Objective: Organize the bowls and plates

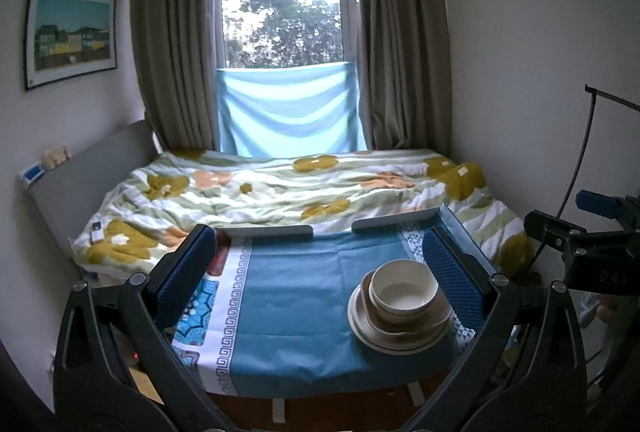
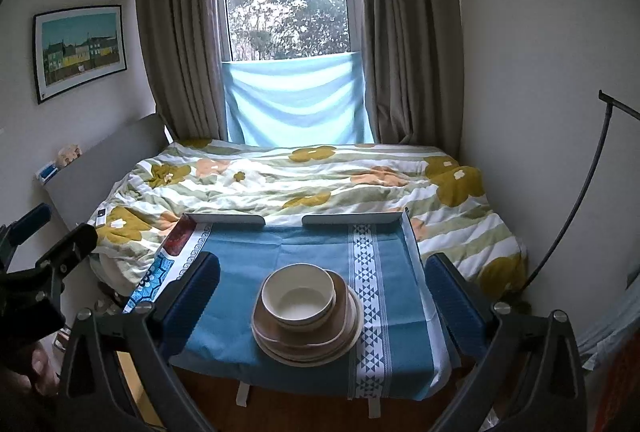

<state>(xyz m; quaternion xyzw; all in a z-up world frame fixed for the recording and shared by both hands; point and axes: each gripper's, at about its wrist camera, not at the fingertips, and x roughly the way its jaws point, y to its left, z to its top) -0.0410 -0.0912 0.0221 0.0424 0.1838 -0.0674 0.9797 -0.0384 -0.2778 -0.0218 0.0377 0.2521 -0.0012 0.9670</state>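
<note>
Left gripper [image 1: 320,268]: black plastic frame with triangular cut-outs, silver round-head screws at the joints, two fingers faced with dark blue textured pads [image 1: 182,280]. Right gripper [image 2: 322,292]: same build, blue pads, silver screws beside each pad.

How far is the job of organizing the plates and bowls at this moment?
It looks nearly or fully done. Done: the bowls sit nested on the stacked plates, one pile on the blue tablecloth. In hand: nothing; the left hand-held gripper and right hand-held gripper are both open and apart from the pile. Left: I see no loose dish on the table, so perhaps nothing.
</note>
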